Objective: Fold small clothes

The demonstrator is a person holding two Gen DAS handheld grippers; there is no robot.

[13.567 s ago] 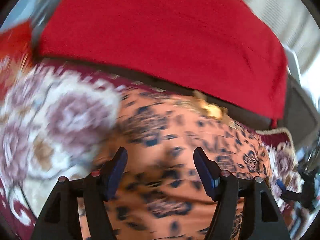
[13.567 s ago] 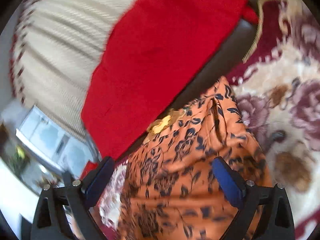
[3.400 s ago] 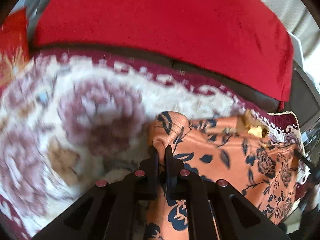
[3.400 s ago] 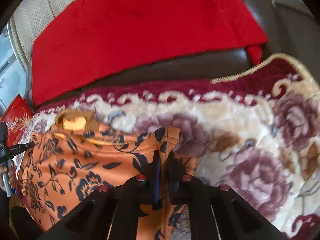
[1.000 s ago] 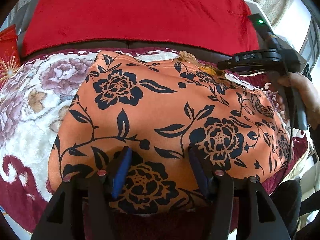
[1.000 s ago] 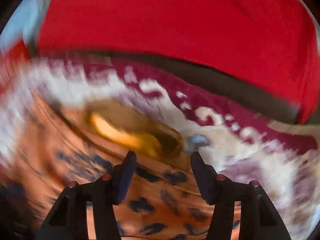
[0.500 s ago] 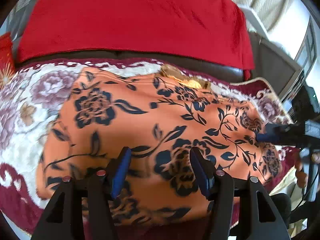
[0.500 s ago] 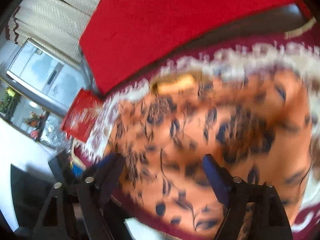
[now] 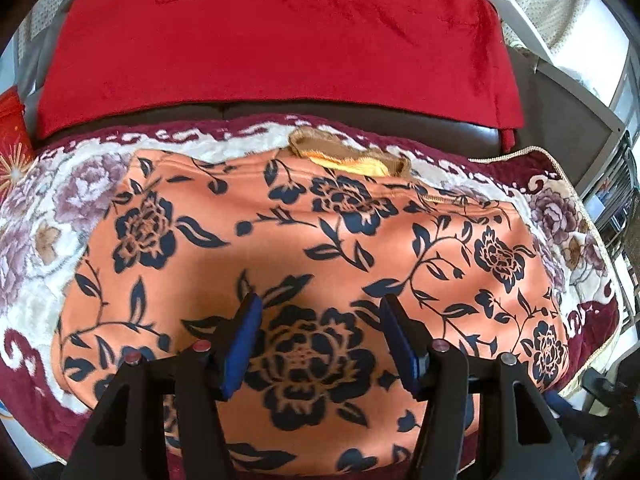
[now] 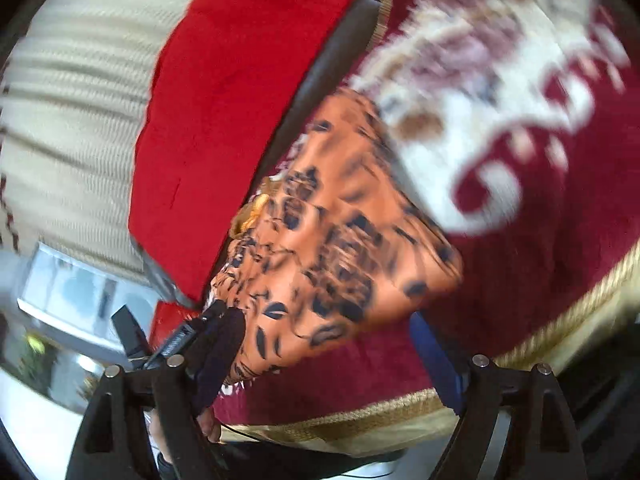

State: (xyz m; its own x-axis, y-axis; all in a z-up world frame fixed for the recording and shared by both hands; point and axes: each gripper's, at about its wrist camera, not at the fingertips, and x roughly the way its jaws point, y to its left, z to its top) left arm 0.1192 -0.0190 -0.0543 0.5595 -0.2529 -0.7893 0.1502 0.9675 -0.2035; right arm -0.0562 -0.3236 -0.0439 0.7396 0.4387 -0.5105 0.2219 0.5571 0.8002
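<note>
Both my left gripper [image 9: 320, 334] and right gripper [image 10: 326, 354] hang released over the orange garment [image 9: 304, 248] on the blanket [image 9: 80, 184]; slippery fabric near the blanket's front edge may slide off.

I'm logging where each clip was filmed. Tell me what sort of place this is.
Probably a home living room: the orange floral garment lies on a plush flowered rug spread over a dark leather sofa seat, with a red throw over its back and curtains behind.
</note>
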